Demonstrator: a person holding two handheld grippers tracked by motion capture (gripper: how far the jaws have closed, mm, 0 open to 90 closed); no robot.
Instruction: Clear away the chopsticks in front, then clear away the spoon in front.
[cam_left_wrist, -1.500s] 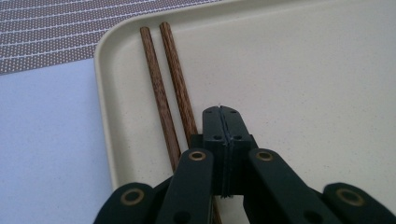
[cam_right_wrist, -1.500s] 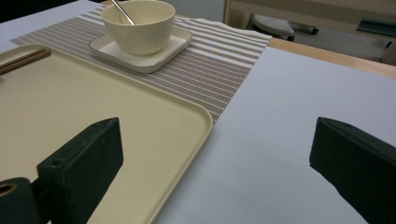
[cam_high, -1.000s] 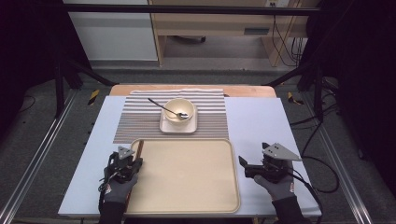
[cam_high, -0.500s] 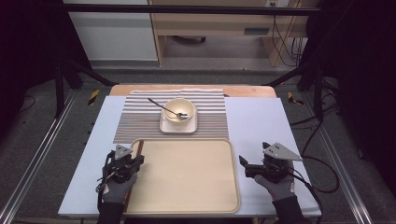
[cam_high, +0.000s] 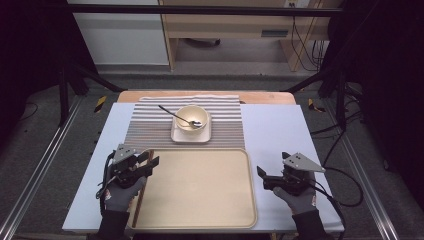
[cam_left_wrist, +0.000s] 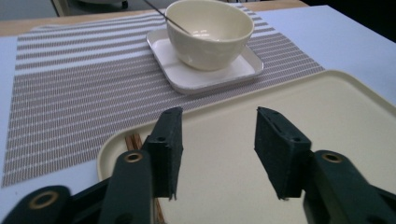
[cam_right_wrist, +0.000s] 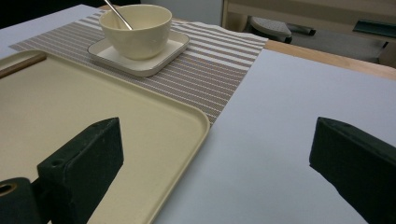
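So the pair of brown wooden chopsticks (cam_high: 141, 192) lies lengthwise along the cream plastic tray's (cam_high: 200, 220) left edge, right under the left gripper (cam_high: 151, 162), whose jaws have just been opening, nothing between them. Right gripper (cam_high: 261, 177): spread, empty, far side.

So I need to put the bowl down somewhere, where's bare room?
The tray is bare except for chopsticks along its left edge. The white table right of the striped mat is free too. Mat's middle is crowded.

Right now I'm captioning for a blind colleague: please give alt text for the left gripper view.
The left gripper, jaws open and empty, hovers over the near-left corner of a beige tray. Beyond, a cream bowl sits on a square plate on a striped placemat.
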